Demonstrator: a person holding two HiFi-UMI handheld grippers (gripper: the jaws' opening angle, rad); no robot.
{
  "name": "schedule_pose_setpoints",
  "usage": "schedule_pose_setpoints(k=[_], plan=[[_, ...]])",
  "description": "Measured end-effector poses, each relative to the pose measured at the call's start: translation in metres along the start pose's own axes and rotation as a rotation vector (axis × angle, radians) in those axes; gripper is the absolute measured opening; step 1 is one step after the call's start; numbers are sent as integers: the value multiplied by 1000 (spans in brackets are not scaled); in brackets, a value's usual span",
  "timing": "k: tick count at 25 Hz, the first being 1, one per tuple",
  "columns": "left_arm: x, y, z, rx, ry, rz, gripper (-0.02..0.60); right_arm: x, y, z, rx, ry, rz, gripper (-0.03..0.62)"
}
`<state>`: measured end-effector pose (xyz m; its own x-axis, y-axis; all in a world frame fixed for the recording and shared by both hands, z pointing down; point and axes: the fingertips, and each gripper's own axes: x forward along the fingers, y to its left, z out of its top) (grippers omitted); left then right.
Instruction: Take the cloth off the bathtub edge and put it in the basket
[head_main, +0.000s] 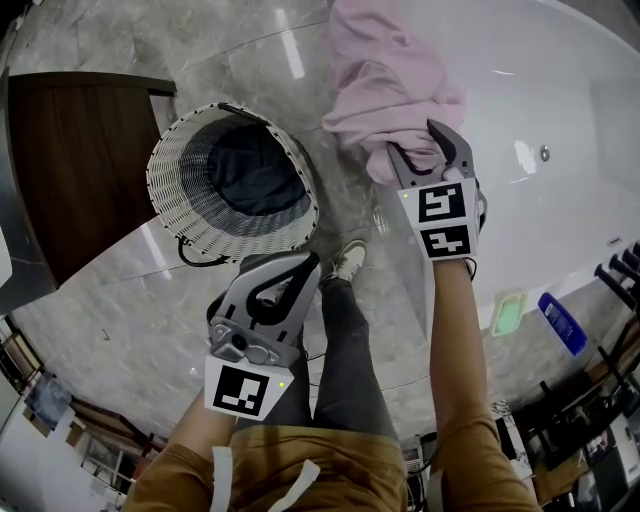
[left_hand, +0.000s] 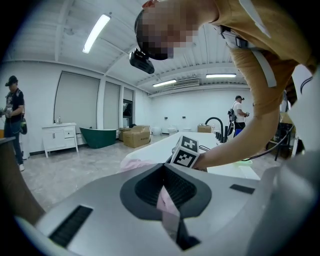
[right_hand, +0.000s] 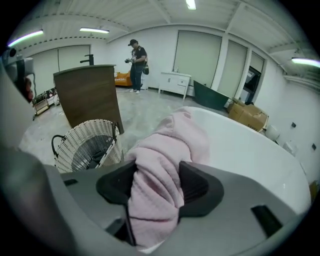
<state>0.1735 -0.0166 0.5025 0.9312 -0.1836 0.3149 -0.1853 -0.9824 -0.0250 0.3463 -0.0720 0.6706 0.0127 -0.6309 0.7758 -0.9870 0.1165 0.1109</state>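
Note:
A pink cloth (head_main: 390, 90) lies bunched over the edge of the white bathtub (head_main: 540, 90). My right gripper (head_main: 415, 150) is shut on the cloth's near end. In the right gripper view the cloth (right_hand: 160, 165) fills the gap of that gripper (right_hand: 156, 187), and both dark pads press on it. The white wicker basket (head_main: 165, 165) stands on the floor to the left of the tub, and it shows again in the right gripper view (right_hand: 85, 145). My left gripper (head_main: 300, 262) hangs just below the basket, shut and holding nothing. In its own view its tips (left_hand: 164, 182) meet.
Something dark (head_main: 245, 170) lies inside the basket. A dark wooden cabinet (head_main: 70, 170) stands left of it. My legs and a shoe (head_main: 348, 262) are between basket and tub. A green item (head_main: 508, 312) and a blue one (head_main: 562, 322) sit at the tub's near end. Another person (right_hand: 136, 60) stands far off.

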Motion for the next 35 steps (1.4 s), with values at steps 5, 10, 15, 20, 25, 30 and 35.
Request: schedule_pose_setpoints(k=[5, 10, 15, 20, 25, 30, 35], plan=[[-9, 2, 6, 17, -9, -1, 6, -23, 7, 15, -72, -32, 0, 81], [-19, -2, 31, 35, -29, -4, 6, -67, 3, 30, -30, -85, -10, 78], [-29, 1, 56, 66, -57, 1, 6, -123, -6, 70, -35, -183, -64, 77], [-42, -3, 95, 72, -94, 12, 6, -200, -10, 112, -60, -266, -104, 77], [-56, -2, 155, 117, -158, 29, 6, -291, -22, 163, -98, -369, -166, 77], [-73, -10, 202, 164, -190, 19, 6, -358, -12, 178, -80, -363, -206, 77], [-77, -24, 236, 216, -219, -12, 6, -390, -3, 180, -86, -356, -216, 77]])
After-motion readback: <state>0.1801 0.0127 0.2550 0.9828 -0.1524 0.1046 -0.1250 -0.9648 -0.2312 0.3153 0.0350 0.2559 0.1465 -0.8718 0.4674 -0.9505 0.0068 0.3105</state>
